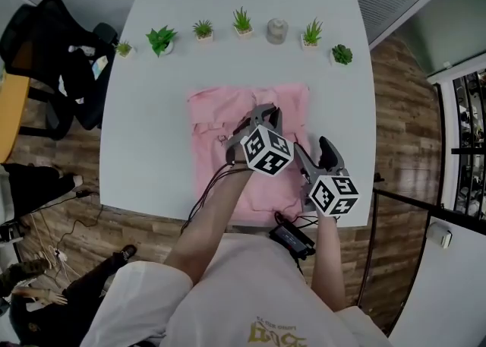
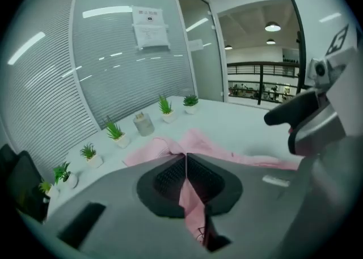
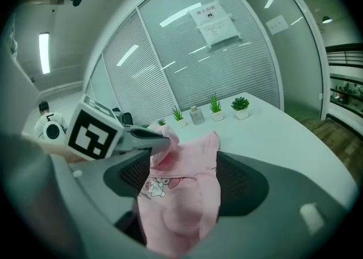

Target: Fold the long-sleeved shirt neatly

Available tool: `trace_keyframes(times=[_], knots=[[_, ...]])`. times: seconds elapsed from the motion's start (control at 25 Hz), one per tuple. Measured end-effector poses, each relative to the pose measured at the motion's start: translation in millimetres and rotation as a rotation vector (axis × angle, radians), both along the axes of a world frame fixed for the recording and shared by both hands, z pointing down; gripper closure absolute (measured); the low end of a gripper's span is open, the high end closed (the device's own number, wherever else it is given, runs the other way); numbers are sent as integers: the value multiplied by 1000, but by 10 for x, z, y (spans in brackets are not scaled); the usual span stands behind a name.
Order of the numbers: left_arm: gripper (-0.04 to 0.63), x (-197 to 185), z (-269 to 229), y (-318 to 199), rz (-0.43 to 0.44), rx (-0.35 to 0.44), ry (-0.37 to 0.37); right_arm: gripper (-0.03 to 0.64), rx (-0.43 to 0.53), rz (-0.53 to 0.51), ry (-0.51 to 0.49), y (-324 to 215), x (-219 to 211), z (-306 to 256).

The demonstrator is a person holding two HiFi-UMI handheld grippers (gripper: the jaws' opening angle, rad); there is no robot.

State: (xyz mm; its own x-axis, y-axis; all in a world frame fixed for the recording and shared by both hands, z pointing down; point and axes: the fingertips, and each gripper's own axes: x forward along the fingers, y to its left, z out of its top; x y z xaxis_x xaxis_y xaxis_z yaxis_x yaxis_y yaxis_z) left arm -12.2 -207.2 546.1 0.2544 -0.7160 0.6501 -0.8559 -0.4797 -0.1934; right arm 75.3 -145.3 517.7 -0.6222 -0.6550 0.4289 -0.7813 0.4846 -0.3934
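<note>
A cartoon print [image 3: 156,187] marks the pink shirt [image 1: 220,137], which lies mid-table [image 1: 152,72]; its lettering is too small to read, as is the notice [image 3: 214,24] on the glass. The left gripper [image 2: 186,158], angled down over the shirt's middle, pinches a fold. The right gripper [image 3: 184,161] sits at the shirt's right edge, jaws wide, with fabric between them.

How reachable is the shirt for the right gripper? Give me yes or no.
Likely yes. The right gripper stands open with the shirt between its jaws; the left gripper, shut on a fold, leaves that side free.
</note>
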Motion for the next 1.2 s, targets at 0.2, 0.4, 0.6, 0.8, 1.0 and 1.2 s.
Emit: trace_keyframes(times=[0.2,0.4,0.6,0.8,1.0,1.2], knots=[[546,265,504,89,116,-104,-78,259,-19,19,25,5,119,79],[356,392,513,179,156,-112,8,258,-32,24,33,-8,174,149],[311,235,194,171,65,-66,195,258,-29,8,20,-35,135,142],[311,-174,-172,297,-41,-16,333,258,-18,-41,-1,-16,3,121],[311,-760,-241,685,-183,-16,359,258,-14,-81,4,95,-56,112],[311,-1178,-108,1205,-262,-51,342,259,-19,-74,28,333,22,117]])
